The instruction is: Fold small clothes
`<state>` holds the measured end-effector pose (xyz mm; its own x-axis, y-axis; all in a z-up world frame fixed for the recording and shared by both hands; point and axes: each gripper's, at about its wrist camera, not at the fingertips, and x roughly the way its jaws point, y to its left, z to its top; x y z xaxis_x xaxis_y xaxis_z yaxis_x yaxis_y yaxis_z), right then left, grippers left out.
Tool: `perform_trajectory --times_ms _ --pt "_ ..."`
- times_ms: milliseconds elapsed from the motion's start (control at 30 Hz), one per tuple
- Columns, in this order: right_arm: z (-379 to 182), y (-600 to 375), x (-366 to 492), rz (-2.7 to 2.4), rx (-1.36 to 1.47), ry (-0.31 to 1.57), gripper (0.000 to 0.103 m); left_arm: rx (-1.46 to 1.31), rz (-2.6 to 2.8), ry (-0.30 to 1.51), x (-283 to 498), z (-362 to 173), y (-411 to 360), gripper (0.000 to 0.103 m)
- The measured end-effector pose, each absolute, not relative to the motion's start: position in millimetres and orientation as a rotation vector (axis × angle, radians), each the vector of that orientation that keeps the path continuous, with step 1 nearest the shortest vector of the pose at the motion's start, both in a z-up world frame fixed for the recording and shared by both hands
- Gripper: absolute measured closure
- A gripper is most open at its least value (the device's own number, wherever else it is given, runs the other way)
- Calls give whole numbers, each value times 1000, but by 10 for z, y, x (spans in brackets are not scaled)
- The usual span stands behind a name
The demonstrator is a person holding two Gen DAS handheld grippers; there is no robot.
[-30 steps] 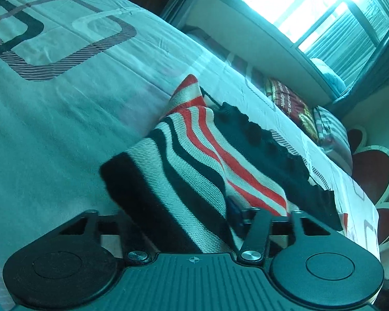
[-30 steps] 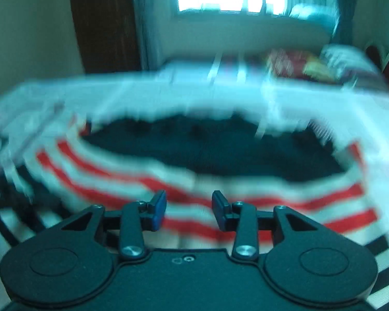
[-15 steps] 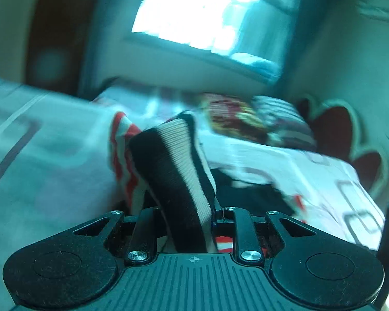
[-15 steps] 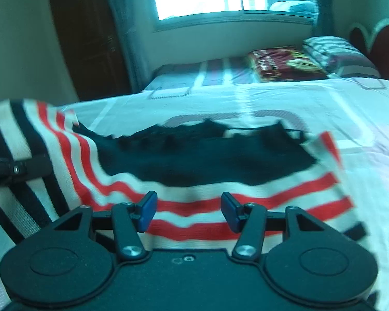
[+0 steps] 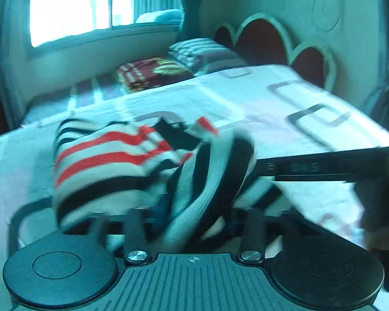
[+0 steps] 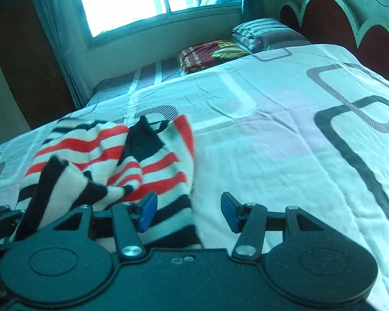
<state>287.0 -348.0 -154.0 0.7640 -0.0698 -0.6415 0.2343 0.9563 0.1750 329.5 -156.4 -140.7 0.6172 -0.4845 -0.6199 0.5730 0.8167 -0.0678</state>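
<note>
A small knitted garment [image 6: 111, 160] with red, black and white stripes lies bunched on the bed sheet [image 6: 272, 134]. In the left wrist view the garment [image 5: 122, 165] is blurred, and a black-and-white fold of it runs down between the fingers of my left gripper [image 5: 192, 223], which looks shut on it. My right gripper [image 6: 188, 211] is open, its blue pads [image 6: 147, 207] apart and holding nothing, just above the garment's right edge. The right gripper shows side-on in the left wrist view [image 5: 324, 165].
The white sheet with dark square outlines [image 6: 355, 119] stretches to the right. A maroon folded cloth [image 6: 210, 54] and a striped pillow [image 6: 262, 32] lie at the far side. The scalloped headboard [image 6: 350, 28] stands at the right, a window [image 6: 132, 0] behind.
My left gripper has swung to the right with the striped fold in it, folding it over the garment. My right gripper has opened wider and shifted right, off the middle of the garment.
</note>
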Motion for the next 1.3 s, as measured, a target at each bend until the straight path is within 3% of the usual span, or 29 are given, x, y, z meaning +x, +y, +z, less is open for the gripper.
perform_trajectory --times_ms 100,267,333,433,500,667,700,833,967,1100,1133,1233,1267,1300 --pt "-1465 -3546 2870 -157 285 663 35 154 -652 646 3092 -1258 -1560 37" --pt "-1348 -3553 2941 -100 333 653 35 81 -599 651 3045 -1080 -1243 36" --pt "-1345 -3510 3012 -45 390 668 24 57 -538 641 3143 -1022 -1058 36" --pt "-1357 -3409 3146 17 459 700 22 46 -412 654 3408 -1126 -817 36" --pt "-1415 -3344 3293 50 497 752 12 22 -338 682 3570 -1226 -676 36" --pt "-1636 -3106 3558 124 496 885 13 1 -261 723 3849 -1508 -577 36" --pt "-1648 -3053 3576 134 480 884 18 4 -260 726 3878 -1556 -602 36" --pt "-1576 -2853 3555 156 328 836 64 12 -258 714 3892 -1597 -687 36" --pt "-1368 -2832 3359 131 229 707 74 0 -258 690 3893 -1500 -679 36" --pt "-1129 -3047 3173 63 196 614 92 5 -275 668 3925 -1410 -781 36" --pt "-1120 -3108 3127 26 182 602 101 13 -284 668 3924 -1414 -834 36" --pt "-1217 -3394 3077 -19 258 645 101 30 -316 676 3901 -1453 -977 36" --pt "-1268 -3487 3075 -12 321 673 96 32 -321 681 3888 -1469 -996 36" --pt "-1313 -3560 3068 -11 379 689 78 35 -321 686 3879 -1485 -1010 36"
